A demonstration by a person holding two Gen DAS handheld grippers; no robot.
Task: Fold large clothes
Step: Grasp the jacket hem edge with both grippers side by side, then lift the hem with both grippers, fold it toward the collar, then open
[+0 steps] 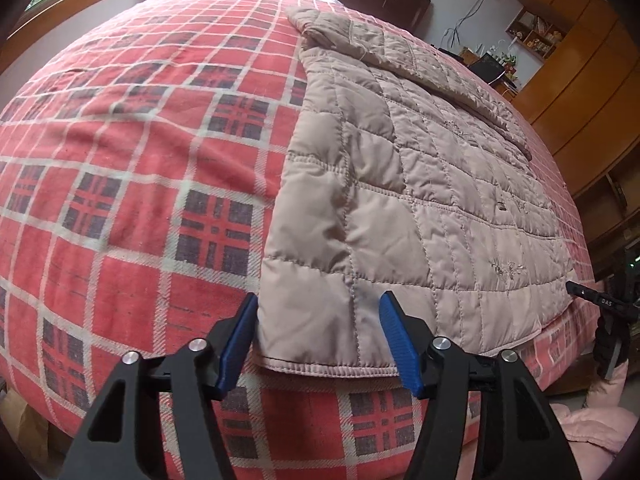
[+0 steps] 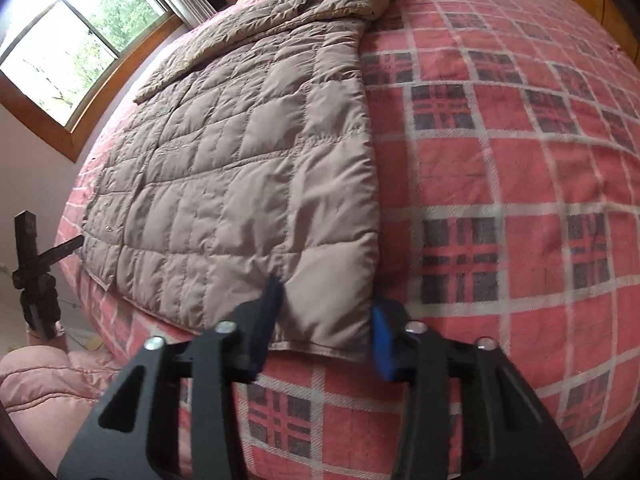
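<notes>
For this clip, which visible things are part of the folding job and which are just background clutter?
Part of the job:
- quilted beige coat, spread flat on the bed
- left gripper, open at the coat's near left hem corner
- right gripper, open at the near right hem corner
- plaid bed cover, the work surface

Just lying about:
- pink padded garment beside the bed
- wooden cabinets
- window
</notes>
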